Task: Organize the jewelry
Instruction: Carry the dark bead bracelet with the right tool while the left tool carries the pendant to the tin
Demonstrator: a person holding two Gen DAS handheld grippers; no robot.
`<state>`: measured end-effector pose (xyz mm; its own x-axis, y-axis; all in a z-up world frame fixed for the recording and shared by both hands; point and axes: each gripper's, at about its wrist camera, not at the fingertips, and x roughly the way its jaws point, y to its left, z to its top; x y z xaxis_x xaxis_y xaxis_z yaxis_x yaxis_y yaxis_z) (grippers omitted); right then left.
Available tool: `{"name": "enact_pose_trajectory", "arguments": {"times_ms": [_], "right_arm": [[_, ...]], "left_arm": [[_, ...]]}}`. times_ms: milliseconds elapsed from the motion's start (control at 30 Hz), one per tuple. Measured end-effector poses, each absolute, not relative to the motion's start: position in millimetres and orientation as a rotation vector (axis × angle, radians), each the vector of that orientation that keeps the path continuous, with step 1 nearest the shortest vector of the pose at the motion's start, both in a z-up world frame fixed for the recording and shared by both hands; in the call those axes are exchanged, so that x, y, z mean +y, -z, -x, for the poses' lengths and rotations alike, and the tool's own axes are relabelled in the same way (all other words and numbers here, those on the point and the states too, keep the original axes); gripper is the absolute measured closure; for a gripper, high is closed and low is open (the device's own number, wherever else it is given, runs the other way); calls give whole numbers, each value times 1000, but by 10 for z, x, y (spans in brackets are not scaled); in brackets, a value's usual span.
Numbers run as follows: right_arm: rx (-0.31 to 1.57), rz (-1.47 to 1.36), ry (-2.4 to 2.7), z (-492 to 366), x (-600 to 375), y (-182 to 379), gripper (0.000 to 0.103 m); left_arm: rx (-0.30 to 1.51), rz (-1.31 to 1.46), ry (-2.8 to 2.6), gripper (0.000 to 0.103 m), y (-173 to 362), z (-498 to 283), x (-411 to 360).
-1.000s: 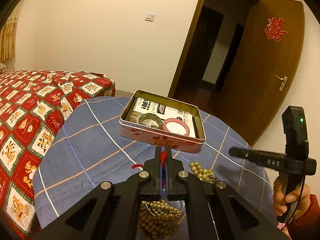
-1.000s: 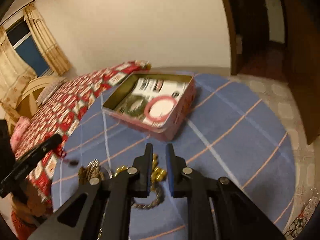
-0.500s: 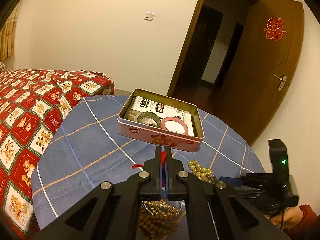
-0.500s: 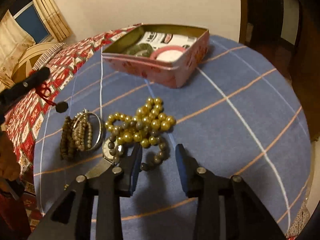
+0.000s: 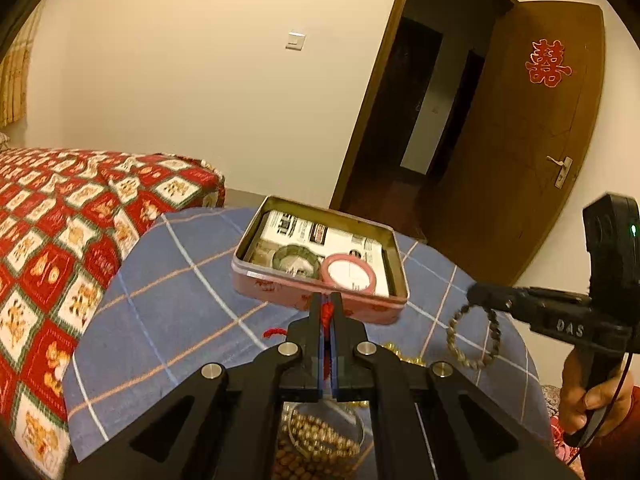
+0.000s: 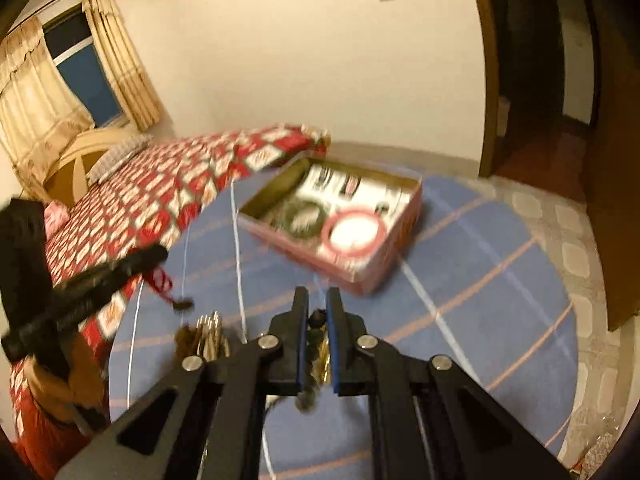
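An open pink tin point(image 5: 280, 289) point(image 6: 362, 278) stands on the blue checked tablecloth point(image 5: 168, 280). It holds a green bangle point(image 5: 295, 258) and a pink bangle point(image 5: 349, 274). My left gripper point(image 5: 328, 312) is shut on a red cord point(image 5: 327, 314) with a dark pendant, seen hanging in the right wrist view point(image 6: 182, 303). My right gripper point(image 6: 318, 300) is shut on a dark bead bracelet point(image 5: 474, 336) and holds it lifted above the table, to the right of the tin. Gold and brown bead bracelets point(image 5: 320, 440) lie under the left gripper.
A bed with a red patterned cover point(image 5: 60, 220) stands left of the table. A brown door point(image 5: 532, 132) is open at the back right. More bracelets point(image 6: 204, 340) lie on the cloth near the left hand.
My right gripper has closed on the dark bead bracelet and lifted it off the table. The left gripper holds the red cord as before.
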<state>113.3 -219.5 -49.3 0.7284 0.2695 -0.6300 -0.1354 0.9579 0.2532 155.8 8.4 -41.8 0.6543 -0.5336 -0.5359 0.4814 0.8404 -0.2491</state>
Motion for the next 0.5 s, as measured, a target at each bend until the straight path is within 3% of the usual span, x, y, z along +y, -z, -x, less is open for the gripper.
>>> {"name": "enact_pose_trajectory", "arguments": {"times_ms": [500], "right_arm": [[632, -358, -276, -1912, -2284, 221, 91]], "left_arm": [[548, 68, 652, 102, 130, -2199, -314]]}}
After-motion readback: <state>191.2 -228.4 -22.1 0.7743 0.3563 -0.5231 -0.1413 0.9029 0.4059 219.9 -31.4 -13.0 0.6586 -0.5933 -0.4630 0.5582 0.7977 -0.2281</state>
